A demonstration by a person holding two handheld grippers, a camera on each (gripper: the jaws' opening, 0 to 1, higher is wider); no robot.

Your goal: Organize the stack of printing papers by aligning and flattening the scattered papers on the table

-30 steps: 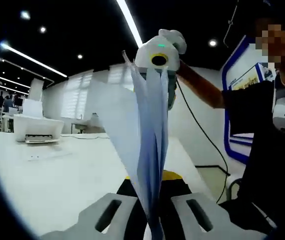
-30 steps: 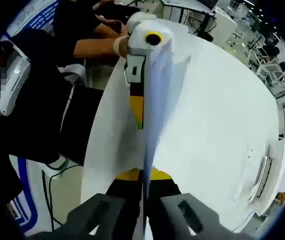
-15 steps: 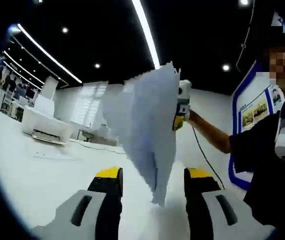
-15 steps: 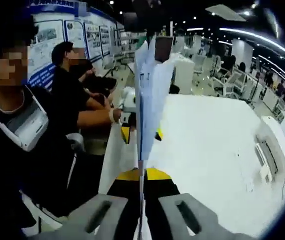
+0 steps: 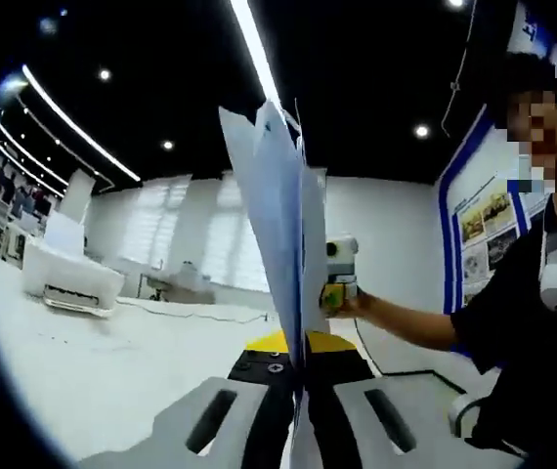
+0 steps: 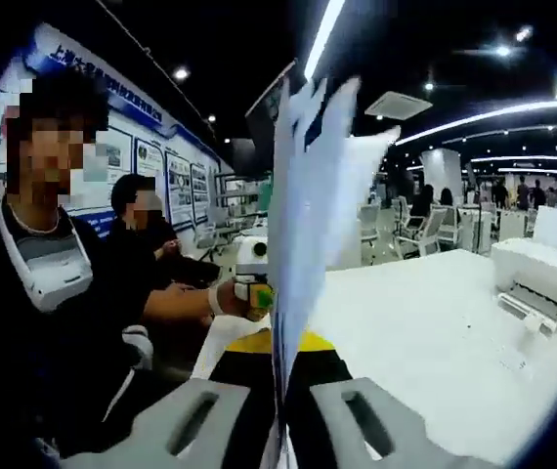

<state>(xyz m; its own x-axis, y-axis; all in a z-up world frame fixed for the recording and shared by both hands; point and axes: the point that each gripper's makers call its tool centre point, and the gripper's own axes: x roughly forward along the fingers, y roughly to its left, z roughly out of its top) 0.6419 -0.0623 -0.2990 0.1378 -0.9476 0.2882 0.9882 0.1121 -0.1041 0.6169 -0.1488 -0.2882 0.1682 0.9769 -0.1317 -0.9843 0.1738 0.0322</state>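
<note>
Both grippers, left and right, pinch the papers edge-up above the table; thin and floppy, the sheets look best held near their edges.

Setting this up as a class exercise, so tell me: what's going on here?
A person holds a stack of printing papers upright above a white table, one edge clamped in the left gripper, another in the right gripper. The sheets fan apart at their free edges, so they are not yet aligned. A printer sits on the table.
</note>
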